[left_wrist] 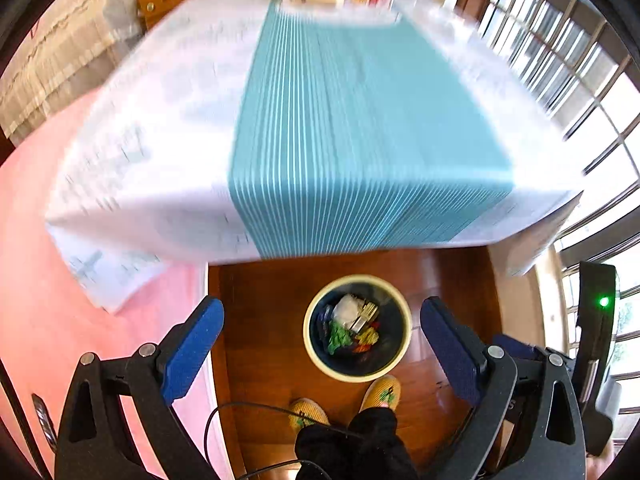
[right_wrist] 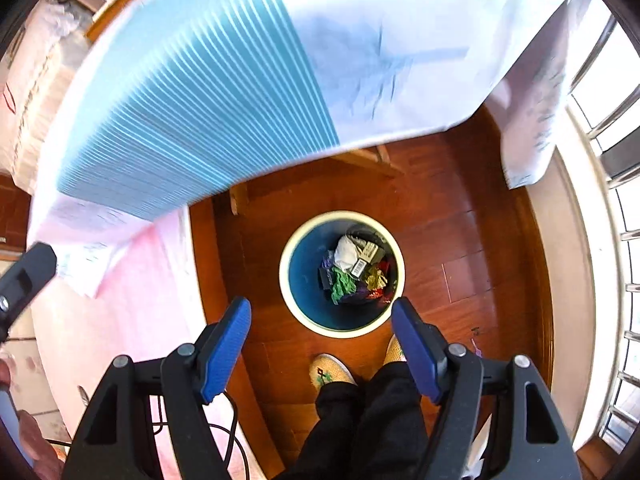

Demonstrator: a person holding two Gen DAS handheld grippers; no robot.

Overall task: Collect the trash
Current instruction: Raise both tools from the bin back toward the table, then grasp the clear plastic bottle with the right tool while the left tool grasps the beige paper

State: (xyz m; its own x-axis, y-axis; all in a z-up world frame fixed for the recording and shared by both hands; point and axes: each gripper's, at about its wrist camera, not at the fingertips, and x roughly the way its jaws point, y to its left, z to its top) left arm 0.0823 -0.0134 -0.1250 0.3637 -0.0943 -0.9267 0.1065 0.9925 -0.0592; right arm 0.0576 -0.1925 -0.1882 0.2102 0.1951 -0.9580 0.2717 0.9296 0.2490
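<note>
In the left wrist view, a pink cloth is seen along the left edge of the frame, and a counter, blurred and covered by a white cloth with a teal striped runner, fills the upper half. The left gripper is held released at the bottom, its blue pads wide apart with nothing between them. Between the pads, low in the centre, a round bin is seen standing on the wooden floor, with the trash lying inside it: white crumpled paper, green, yellow and red scraps. Two yellow slippers are seen just below the bin.

In the right wrist view, the right gripper is likewise released and empty at the bottom, and the bin with its trash is placed at centre, just above the pads.
</note>
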